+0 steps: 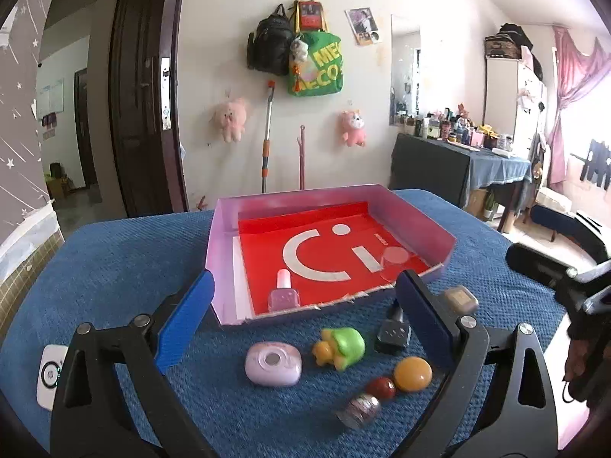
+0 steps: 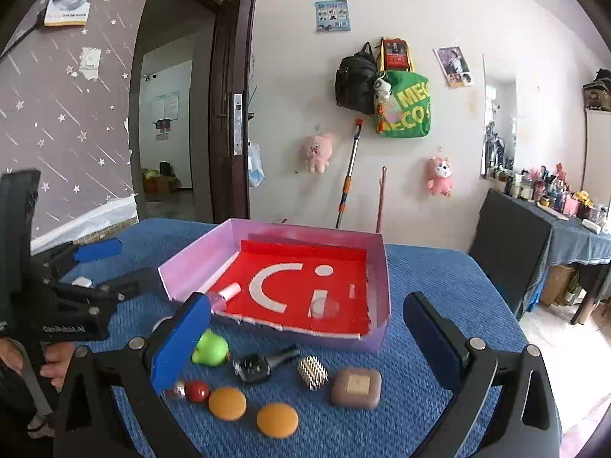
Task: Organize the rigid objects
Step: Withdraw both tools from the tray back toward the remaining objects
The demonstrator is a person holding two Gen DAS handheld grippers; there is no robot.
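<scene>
Both tongs stand wide open and hold nothing. The left tongs [image 1: 305, 316] hang above the front row of small things with only air between the blue pads [image 1: 185, 320]; the right pad covers part of a black watch-like piece [image 1: 393, 334] and part of a tan square case [image 1: 461, 299]. The right tongs [image 2: 311, 337] are just as wide, and their left pad [image 2: 179, 339] hides part of a green toy [image 2: 210, 347] and most of a shiny ball [image 2: 175, 390].

On the blue worktop [image 2: 427, 274], in front of the tray, the right wrist view shows a red ball [image 2: 197, 391], two orange discs [image 2: 227, 403] [image 2: 277, 420], a gold spiky ball [image 2: 312, 372], the brown-tan case and the black piece. The left wrist view adds a lilac oval case [image 1: 273, 363] beside the green toy; the silver ball at the near edge is blurred.

The pink tray [image 1: 223, 236], lined in red with white lettering, sits just behind this row. Inside it, a nail polish bottle [image 1: 283, 295] stands upright at the near left corner in the left view. A clear round lid [image 1: 396, 256] lies near the tray's right side, faint and hard to make out.

At the left edge of the right view, a hand [image 2: 57, 362] grips the other tool's handle, largely cut off.
</scene>
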